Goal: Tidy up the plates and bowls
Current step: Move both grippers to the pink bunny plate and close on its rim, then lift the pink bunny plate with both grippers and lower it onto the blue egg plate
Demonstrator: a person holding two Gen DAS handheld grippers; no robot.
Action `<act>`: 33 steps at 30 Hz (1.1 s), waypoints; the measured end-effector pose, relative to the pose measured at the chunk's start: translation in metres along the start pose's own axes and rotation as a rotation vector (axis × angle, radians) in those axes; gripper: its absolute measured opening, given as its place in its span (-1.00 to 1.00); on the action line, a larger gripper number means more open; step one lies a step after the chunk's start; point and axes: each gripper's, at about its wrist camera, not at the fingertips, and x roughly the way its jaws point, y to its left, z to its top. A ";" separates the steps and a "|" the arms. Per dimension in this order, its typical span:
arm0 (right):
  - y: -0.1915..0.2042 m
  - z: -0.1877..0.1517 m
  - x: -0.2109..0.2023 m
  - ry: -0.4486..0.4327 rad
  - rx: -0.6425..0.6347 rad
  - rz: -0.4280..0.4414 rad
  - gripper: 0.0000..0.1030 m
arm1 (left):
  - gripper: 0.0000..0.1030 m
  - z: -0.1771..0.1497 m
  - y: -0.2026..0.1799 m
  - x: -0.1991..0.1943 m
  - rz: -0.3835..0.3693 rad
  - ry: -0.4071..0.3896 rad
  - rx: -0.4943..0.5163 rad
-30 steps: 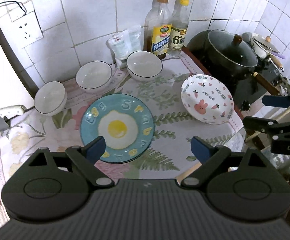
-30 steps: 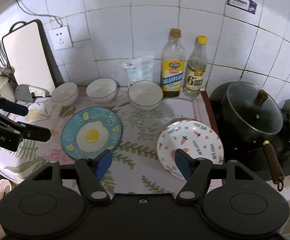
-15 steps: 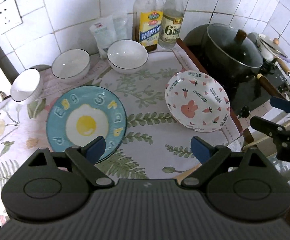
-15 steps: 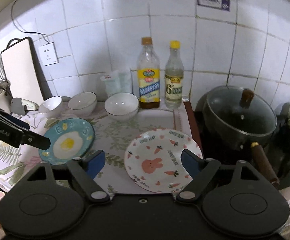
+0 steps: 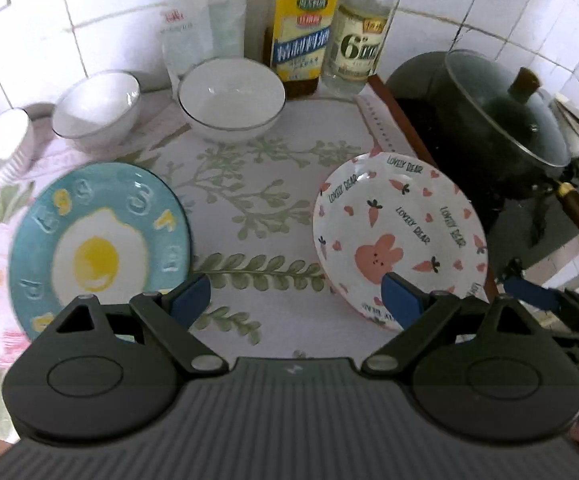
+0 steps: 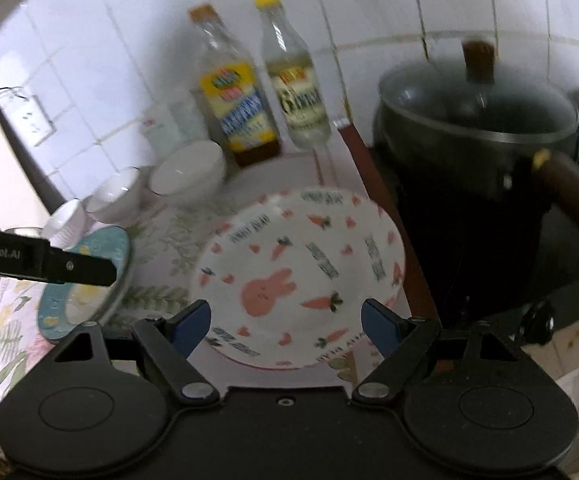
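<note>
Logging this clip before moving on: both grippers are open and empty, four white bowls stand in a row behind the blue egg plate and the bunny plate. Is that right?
Not quite: there are three white bowls, not four, as the left wrist view shows. The rest holds: left gripper and right gripper are open and empty, and the bowls stand behind the blue egg plate and the bunny plate.

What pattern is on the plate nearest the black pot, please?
White plate with a pink rabbit, carrots, hearts and "LOVELY BEAR" lettering; sharpest in the left wrist view.

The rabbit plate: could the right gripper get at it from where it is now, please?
Probably yes. The right gripper is open with the rabbit plate lying bare right ahead of it; nothing sits between them, though the pot stands close on one side.
</note>
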 end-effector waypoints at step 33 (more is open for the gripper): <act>-0.052 0.000 0.054 0.103 0.172 0.000 -0.47 | -0.59 -0.006 -0.020 0.094 -0.085 0.070 -0.128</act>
